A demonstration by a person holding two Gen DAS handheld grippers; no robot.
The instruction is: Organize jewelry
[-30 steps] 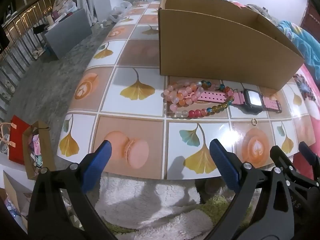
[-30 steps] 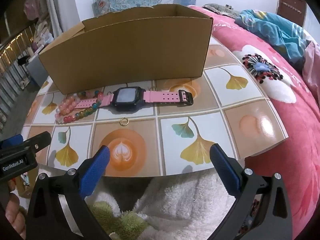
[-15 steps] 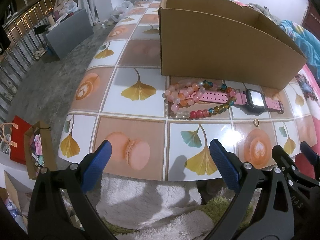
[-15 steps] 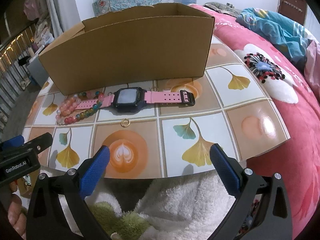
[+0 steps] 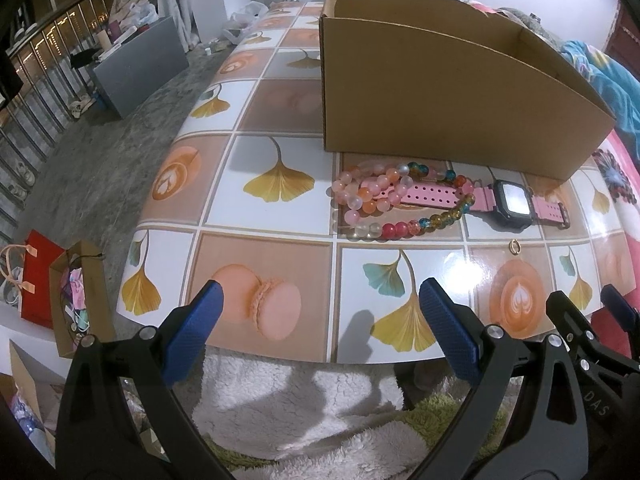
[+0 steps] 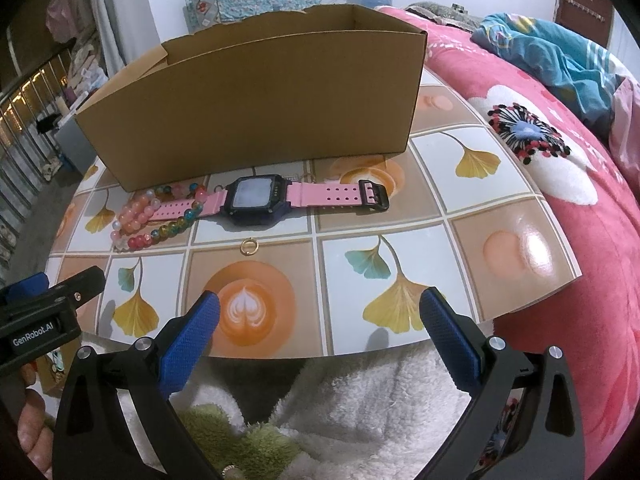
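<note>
- Grippers first: the left gripper and the right gripper both hover at the near edge of the counter, jaws spread wide with nothing between them.
- The left gripper sits near-left of the cardboard box, the right gripper near-right of it; each is well apart from the box.
- A small gold ring lies alone on the counter in front of the box, nearer the grippers than the other pieces.
- A pink-strapped watch lies flat just in front of the box's front wall.
- A beaded bracelet lies in front of the box's left end, looped over the watch's strap.
- The box stands open-topped; its inside is hidden from both views, so its contents cannot be told.
- A brown paper bag on the floor, far left of the box, holds small pastel items.
</note>
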